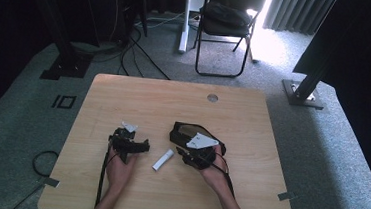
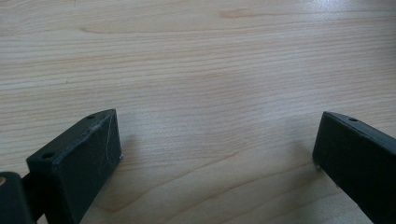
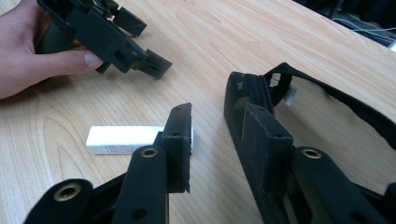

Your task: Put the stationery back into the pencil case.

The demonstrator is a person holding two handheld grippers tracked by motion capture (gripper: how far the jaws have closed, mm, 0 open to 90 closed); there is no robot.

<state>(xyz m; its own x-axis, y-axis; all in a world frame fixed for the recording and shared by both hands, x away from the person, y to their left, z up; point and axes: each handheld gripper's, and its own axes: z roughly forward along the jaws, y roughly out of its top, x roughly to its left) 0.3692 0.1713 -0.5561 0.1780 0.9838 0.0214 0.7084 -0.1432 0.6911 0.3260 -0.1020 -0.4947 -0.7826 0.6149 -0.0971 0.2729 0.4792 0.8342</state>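
Note:
A small white box (image 1: 163, 160) lies flat near the middle of the wooden table (image 1: 138, 101). To its right sits a black pouch (image 1: 184, 131) with a strap. My left gripper (image 1: 145, 146) rests low on the table left of the box, open, with bare wood between its fingertips (image 2: 218, 137). My right gripper (image 1: 182, 153) points toward the box. In the right gripper view it (image 3: 217, 116) stands open: one jaw is in front of the white box (image 3: 121, 139), the other alongside the pouch's (image 3: 252, 91) edge, and only table shows between them. The left gripper (image 3: 144, 44) lies beyond, held by a hand (image 3: 28, 56).
The pouch's strap (image 3: 345, 102) loops over the table to the right. A round cable hole (image 1: 212, 97) sits near the far edge. Beyond the table stand a folding chair (image 1: 228, 17), black stand feet (image 1: 66, 67) and cables on the carpet.

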